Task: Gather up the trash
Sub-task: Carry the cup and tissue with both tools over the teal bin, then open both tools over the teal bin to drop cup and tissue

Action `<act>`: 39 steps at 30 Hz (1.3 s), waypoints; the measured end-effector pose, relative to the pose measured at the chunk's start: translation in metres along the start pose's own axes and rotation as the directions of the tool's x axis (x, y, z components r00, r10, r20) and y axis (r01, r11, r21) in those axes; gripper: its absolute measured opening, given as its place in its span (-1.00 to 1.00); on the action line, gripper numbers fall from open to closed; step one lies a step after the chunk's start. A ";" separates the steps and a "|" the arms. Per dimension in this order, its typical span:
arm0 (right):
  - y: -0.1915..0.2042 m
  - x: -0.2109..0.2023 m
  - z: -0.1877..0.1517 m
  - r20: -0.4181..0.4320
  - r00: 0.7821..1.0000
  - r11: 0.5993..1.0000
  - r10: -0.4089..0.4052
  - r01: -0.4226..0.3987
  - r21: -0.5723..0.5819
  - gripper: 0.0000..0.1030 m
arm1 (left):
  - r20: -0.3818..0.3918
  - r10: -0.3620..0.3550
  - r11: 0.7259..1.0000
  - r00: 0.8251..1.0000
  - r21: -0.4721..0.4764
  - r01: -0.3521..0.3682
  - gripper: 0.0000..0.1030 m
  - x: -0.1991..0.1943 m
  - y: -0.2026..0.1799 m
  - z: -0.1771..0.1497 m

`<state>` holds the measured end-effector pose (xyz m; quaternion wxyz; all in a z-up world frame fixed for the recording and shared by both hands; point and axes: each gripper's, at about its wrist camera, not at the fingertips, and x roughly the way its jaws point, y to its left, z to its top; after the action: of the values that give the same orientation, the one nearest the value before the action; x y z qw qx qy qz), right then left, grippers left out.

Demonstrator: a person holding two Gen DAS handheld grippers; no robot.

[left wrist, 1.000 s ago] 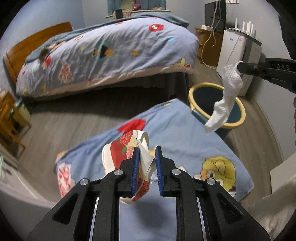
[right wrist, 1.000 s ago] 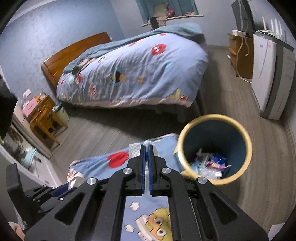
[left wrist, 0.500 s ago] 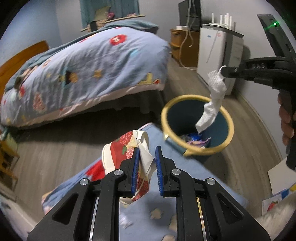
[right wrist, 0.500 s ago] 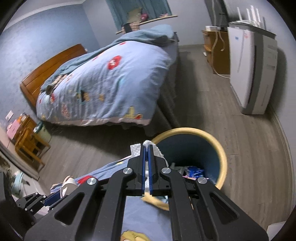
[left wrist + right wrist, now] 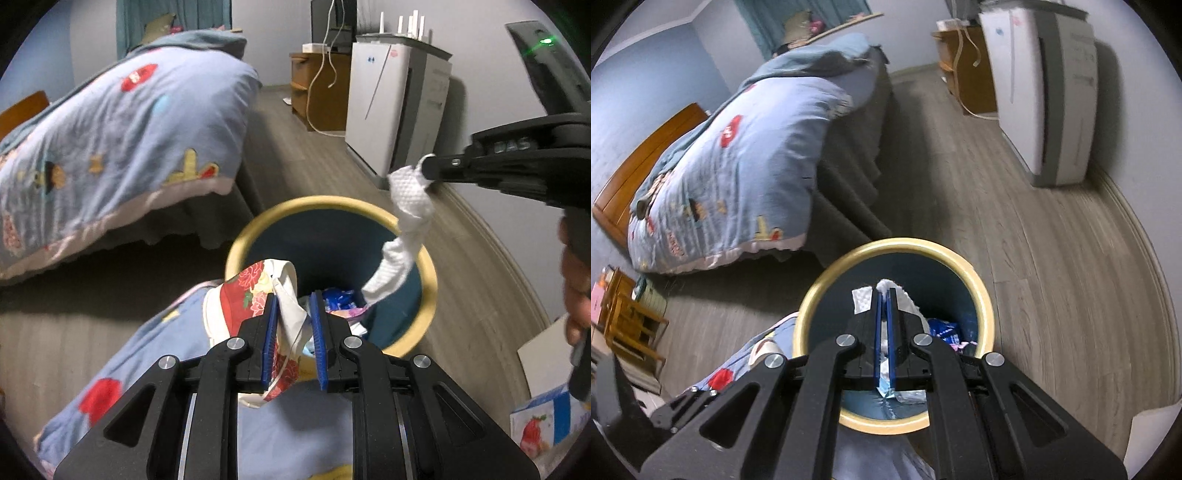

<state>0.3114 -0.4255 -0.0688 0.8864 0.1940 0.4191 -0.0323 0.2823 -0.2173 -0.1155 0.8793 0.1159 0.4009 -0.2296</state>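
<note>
My left gripper (image 5: 292, 301) is shut on a crumpled red floral paper cup (image 5: 255, 295), held at the near left rim of a round bin (image 5: 334, 205) with a yellow rim and dark blue inside. My right gripper (image 5: 424, 171) comes in from the right, shut on a white paper tissue (image 5: 400, 236) that dangles over the bin's mouth. In the right wrist view the right gripper (image 5: 885, 293) points down into the bin (image 5: 820, 291), the tissue (image 5: 905, 295) pinched between its blue pads. Wrappers (image 5: 943, 328) lie at the bin's bottom.
A bed with a blue patterned quilt (image 5: 110, 140) stands left of the bin, and a second quilt (image 5: 155, 354) lies below my grippers. A white appliance (image 5: 395, 107) and a wooden cabinet (image 5: 317, 92) line the far wall. A carton (image 5: 543, 424) lies at lower right.
Both grippers have swung toward the bin and dropped lower. The bin now sits right beneath them, and the tissue hangs over its opening instead of beside it.
</note>
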 end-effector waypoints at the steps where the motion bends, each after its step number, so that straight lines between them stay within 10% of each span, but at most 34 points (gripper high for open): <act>1: -0.002 0.002 -0.001 -0.007 1.000 1.000 -0.004 0.004 0.004 -0.96 | 0.000 -0.006 1.000 1.000 -0.006 0.006 -0.63 0.004 -0.001 0.000; 12: -0.010 0.022 -0.005 -0.057 0.998 0.999 -0.028 0.029 0.017 -0.96 | 0.008 -0.012 1.000 1.000 0.017 0.012 -0.62 0.034 -0.007 0.008; 17: -0.012 0.025 -0.004 -0.055 0.998 0.999 -0.036 0.038 0.029 -0.89 | 0.025 0.007 1.000 1.000 -0.007 -0.007 0.08 0.032 -0.001 0.007; 27: -0.004 0.018 0.001 -0.022 1.000 0.998 0.001 0.000 0.060 0.27 | 0.030 0.033 0.999 0.999 -0.027 -0.032 0.18 0.004 0.019 -0.002; 39: 0.045 -0.005 0.000 0.030 0.998 0.998 0.053 -0.053 -0.017 0.87 | 0.073 0.150 0.988 0.986 -0.034 -0.148 0.77 -0.082 0.046 -0.031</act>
<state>0.3177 -0.3847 -0.0507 0.8948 0.1976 0.4004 -0.0084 0.2375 -0.1401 -0.0723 0.9101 0.1244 0.3608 -0.1616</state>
